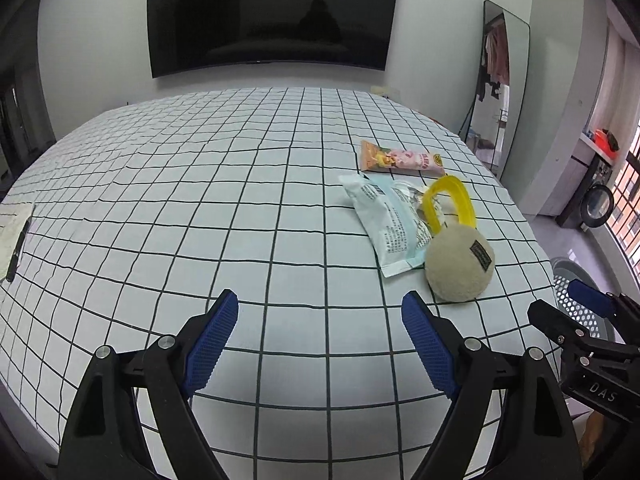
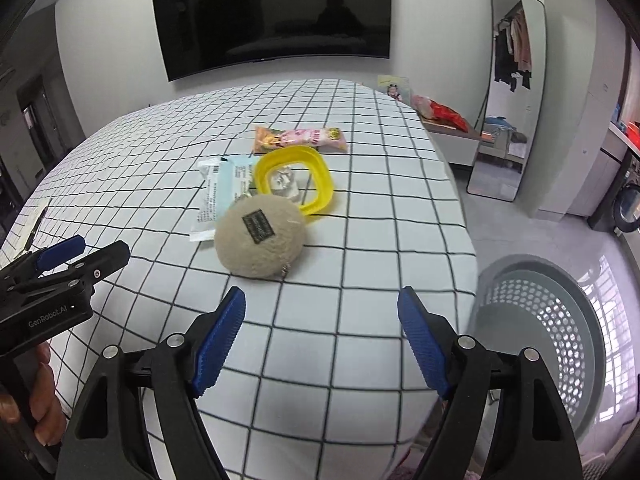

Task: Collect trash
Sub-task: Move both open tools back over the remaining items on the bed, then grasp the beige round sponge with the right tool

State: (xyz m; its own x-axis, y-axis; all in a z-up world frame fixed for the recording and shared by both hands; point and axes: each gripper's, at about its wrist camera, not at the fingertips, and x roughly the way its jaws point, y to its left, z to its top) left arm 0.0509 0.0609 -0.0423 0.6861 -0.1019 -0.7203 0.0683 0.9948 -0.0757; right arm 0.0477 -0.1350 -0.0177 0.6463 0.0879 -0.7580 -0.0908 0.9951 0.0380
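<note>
On the checked bed cover lie a pink and orange snack wrapper [image 1: 401, 159] [image 2: 300, 139], a white and pale blue packet [image 1: 386, 224] [image 2: 222, 194], a yellow ring-shaped container [image 1: 452, 199] [image 2: 295, 178] with crumpled clear wrap inside, and a beige plush ball [image 1: 459, 264] [image 2: 260, 236] resting on the packet's near end. My left gripper [image 1: 320, 308] is open and empty, left of the ball. My right gripper [image 2: 321, 304] is open and empty, just in front of the ball. A grey perforated bin [image 2: 552, 332] [image 1: 580, 304] stands on the floor at the bed's right.
The bed [image 1: 200, 200] fills most of both views. A paper with a black pen [image 1: 16, 244] lies at its left edge. A TV [image 1: 272, 16] hangs on the far wall, a standing mirror [image 2: 508, 92] leans at right, next to a low bedside unit [image 2: 448, 128].
</note>
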